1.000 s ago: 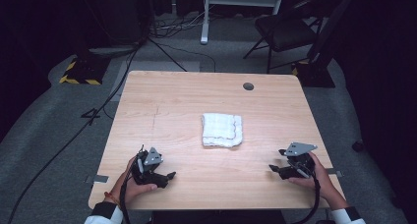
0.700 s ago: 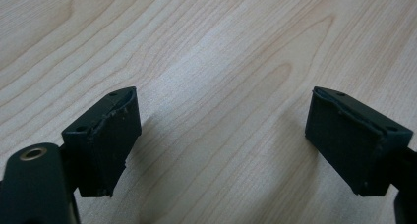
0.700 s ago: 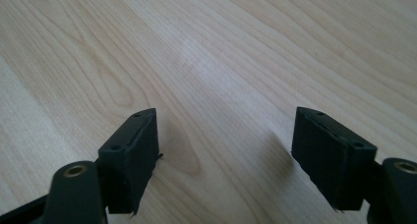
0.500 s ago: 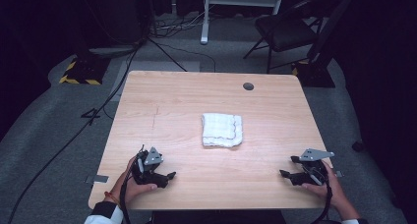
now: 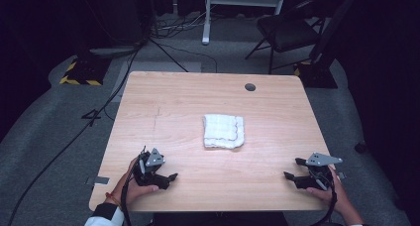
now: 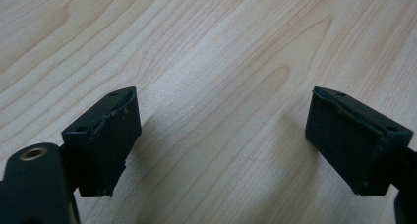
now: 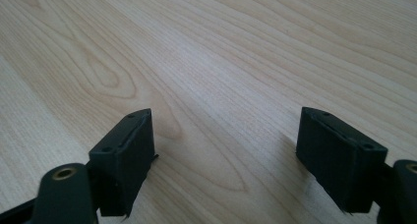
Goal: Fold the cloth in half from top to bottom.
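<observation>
One folded white cloth [image 5: 224, 131] lies between both hand-held grippers, well apart.

Light wooden table [image 5: 163, 107] with a folded white cloth [image 5: 224, 131] near its middle.

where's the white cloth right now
In the high view the folded white cloth lies near the middle of the wooden table, a little right of centre, ahead of both grippers and touching neither.

A light wooden table [image 5: 163, 107] is set on grey carpet [image 5: 59, 132]; a black chair [image 5: 285, 32] is seen behind, in darkness.
</observation>
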The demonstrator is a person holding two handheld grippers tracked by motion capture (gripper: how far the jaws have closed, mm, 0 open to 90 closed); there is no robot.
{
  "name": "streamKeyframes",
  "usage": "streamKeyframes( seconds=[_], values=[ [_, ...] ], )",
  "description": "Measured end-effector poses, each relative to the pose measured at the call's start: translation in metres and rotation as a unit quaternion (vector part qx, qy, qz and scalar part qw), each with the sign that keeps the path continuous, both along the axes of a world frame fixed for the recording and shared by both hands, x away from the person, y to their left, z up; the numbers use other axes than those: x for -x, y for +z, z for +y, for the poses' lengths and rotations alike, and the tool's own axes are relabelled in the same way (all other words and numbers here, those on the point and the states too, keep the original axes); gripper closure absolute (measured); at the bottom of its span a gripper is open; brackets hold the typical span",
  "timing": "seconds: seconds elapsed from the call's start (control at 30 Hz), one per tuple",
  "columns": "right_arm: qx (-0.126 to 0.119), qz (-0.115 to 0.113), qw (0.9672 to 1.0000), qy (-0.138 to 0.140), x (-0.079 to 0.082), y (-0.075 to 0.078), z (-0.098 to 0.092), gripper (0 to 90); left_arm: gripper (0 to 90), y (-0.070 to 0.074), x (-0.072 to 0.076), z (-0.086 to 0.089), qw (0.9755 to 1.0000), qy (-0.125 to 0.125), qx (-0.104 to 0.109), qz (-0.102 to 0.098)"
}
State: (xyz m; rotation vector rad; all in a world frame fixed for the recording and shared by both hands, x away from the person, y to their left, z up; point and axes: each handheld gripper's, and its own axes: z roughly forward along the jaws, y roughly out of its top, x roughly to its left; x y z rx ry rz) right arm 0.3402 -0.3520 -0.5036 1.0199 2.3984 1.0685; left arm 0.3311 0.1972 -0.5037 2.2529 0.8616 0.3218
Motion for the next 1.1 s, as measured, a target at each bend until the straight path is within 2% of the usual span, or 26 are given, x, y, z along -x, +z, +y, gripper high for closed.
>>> streamKeyframes(
  seconds=[1.1],
  values=[
    [0.002,-0.001,1.0,-0.005,-0.0012,0.0,0.0005,21.4,14.2,-0.0001,-0.0014,-0.0009,0.9999,-0.013,0.001,-0.001]
  ],
)
